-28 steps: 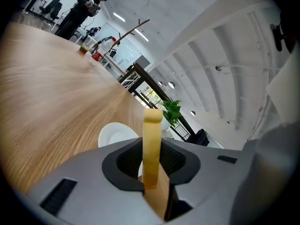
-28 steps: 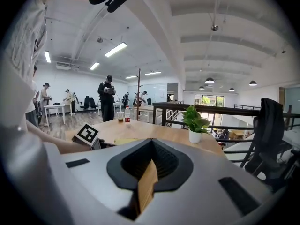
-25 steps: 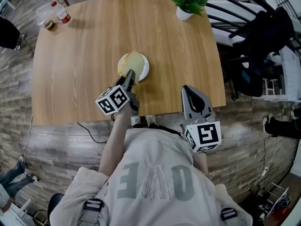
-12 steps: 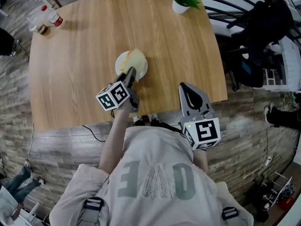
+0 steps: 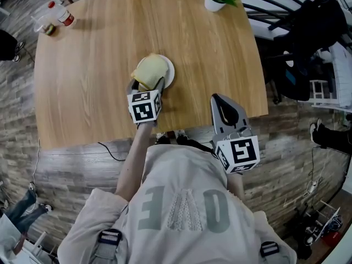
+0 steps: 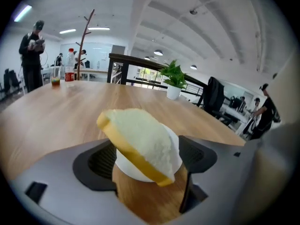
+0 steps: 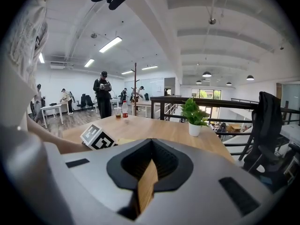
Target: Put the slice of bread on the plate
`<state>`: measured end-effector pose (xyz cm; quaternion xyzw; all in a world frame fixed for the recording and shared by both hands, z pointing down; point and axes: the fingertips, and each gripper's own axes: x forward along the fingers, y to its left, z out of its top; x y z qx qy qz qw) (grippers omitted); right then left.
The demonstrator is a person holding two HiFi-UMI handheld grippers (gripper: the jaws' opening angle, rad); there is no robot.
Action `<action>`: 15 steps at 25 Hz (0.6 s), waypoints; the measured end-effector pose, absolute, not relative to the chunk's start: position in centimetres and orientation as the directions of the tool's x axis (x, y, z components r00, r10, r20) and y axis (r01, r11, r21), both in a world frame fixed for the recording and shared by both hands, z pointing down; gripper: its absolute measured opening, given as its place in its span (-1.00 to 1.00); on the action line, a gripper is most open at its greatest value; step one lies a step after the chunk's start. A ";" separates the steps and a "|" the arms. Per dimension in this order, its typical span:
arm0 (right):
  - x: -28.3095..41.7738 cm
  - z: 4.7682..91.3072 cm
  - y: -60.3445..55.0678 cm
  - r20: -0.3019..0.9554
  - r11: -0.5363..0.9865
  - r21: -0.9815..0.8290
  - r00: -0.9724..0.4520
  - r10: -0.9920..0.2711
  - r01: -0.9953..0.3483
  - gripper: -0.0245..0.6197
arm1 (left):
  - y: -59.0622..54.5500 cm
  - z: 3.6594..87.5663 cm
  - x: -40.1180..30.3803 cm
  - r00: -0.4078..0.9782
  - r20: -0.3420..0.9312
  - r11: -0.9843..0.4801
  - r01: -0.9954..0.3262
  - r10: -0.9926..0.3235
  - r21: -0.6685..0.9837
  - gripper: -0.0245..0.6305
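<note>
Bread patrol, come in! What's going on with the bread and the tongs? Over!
Left tongs just opened, straddling the bread. Right tongs shut, empty. Bread lying tilted on plate. Nothing in the way.

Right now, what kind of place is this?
Probably a big open office: desks and office chairs stand around, and long ceiling lights shine overhead.

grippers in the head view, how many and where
2. Left gripper at the plate; its jaws have just been opening, the bread between them. Right gripper shut, over the table's near edge, right of the plate. None seems hidden.
</note>
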<state>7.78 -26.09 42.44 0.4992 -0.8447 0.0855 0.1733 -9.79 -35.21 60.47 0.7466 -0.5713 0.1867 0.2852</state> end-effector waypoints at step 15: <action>7.5 42.4 -26.0 0.353 0.525 -0.030 -0.500 -0.791 -0.851 -0.87 | -33.3 61.7 -9.8 0.176 0.709 -0.226 -0.974 -0.683 0.024 0.81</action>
